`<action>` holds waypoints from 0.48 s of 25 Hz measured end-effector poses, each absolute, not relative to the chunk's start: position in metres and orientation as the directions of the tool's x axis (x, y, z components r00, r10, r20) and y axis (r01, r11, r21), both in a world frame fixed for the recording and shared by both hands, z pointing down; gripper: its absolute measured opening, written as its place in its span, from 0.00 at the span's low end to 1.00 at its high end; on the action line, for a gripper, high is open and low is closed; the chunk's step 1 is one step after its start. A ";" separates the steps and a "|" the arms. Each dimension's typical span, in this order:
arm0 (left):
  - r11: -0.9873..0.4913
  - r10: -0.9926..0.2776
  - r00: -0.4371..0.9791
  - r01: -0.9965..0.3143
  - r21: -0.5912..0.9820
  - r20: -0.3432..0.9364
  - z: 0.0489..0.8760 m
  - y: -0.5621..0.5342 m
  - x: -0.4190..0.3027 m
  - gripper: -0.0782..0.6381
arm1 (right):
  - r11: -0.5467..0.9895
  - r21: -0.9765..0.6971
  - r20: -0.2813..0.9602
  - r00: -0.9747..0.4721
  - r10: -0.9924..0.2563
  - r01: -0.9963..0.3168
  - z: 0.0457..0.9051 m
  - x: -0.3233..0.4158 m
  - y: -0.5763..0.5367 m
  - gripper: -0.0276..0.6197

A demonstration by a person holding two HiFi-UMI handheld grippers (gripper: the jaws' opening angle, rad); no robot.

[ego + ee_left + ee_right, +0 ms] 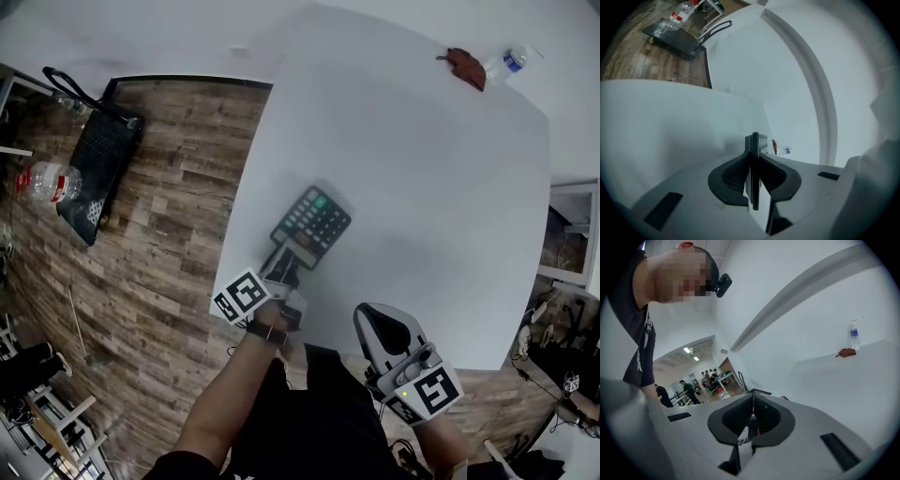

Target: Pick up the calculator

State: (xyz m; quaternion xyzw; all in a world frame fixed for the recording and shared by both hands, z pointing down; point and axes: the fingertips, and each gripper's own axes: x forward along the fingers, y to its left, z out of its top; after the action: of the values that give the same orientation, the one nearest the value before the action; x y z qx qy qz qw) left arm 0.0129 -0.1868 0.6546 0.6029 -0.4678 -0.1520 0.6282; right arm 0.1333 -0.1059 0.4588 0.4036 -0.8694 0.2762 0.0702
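A dark grey calculator (pixel 314 223) with a green key sits near the left front part of the white table (pixel 431 206). My left gripper (pixel 286 257) is shut on its near end. In the left gripper view the calculator (pixel 762 141) stands edge-on between the dark pads (pixel 736 176), which press on both of its faces. Whether it rests on the table or is lifted off it I cannot tell. My right gripper (pixel 382 330) hovers at the table's front edge, to the right of the calculator and apart from it. Its pads (pixel 740 416) meet with nothing between them.
A clear water bottle (pixel 507 62) and a reddish-brown thing (pixel 464 67) lie at the table's far right corner. Left of the table is wood floor with a black cart (pixel 98 159) and another bottle (pixel 49 182). The table's left edge runs close beside the calculator.
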 end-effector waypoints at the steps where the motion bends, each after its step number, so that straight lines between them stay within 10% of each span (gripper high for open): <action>1: 0.202 -0.761 0.518 -0.382 0.902 0.390 0.642 -0.187 0.011 0.18 | 0.523 -0.423 0.336 -0.664 -0.668 -0.740 0.457 0.131 -0.108 0.07; 12: -0.007 -0.809 0.530 -0.444 0.896 0.255 0.516 -0.173 -0.001 0.18 | 0.582 -0.360 0.282 -0.680 -0.677 -0.729 0.421 0.104 -0.100 0.07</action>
State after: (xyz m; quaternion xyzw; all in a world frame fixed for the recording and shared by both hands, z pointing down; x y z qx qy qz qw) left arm -0.0014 -0.1728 0.5160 0.6892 -0.4544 -0.1696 0.5383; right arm 0.1044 -0.1000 0.4206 0.3958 -0.8877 0.2284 0.0570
